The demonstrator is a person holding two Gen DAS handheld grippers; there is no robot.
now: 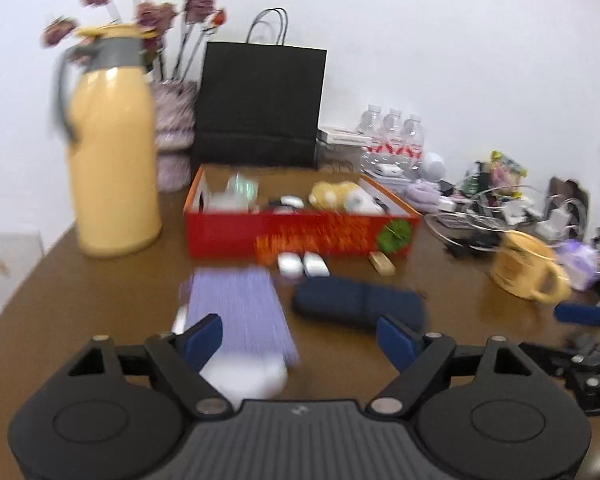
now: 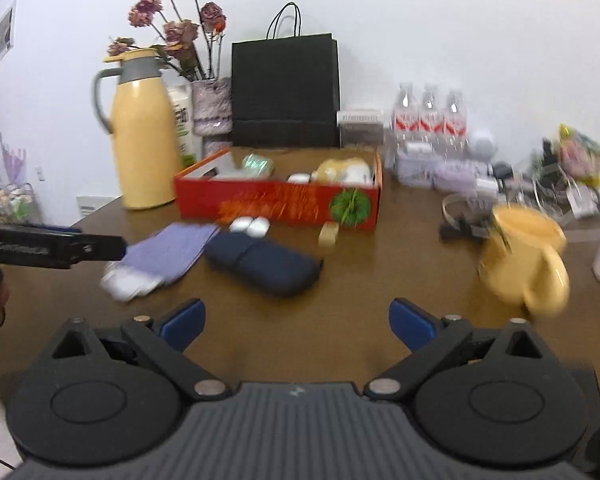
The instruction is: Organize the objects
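Observation:
A red open box [image 1: 300,232] [image 2: 276,200] sits on the brown table and holds a yellow plush toy [image 1: 336,194] [image 2: 340,168] and small white items. In front of it lie a purple-striped packet [image 1: 240,308] [image 2: 168,252], a dark blue case [image 1: 356,304] [image 2: 260,260], two white earbud cases [image 1: 302,264] [image 2: 250,226] and a small wooden block [image 1: 382,263] [image 2: 327,236]. My left gripper [image 1: 300,340] is open, low over the packet's near end. My right gripper [image 2: 298,324] is open and empty above bare table near the blue case.
A yellow thermos jug [image 1: 112,148] [image 2: 144,132], a flower vase [image 1: 176,136] and a black paper bag [image 1: 260,104] [image 2: 286,92] stand behind the box. A yellow mug [image 1: 528,266] [image 2: 524,256], water bottles [image 2: 430,120] and assorted clutter fill the right side.

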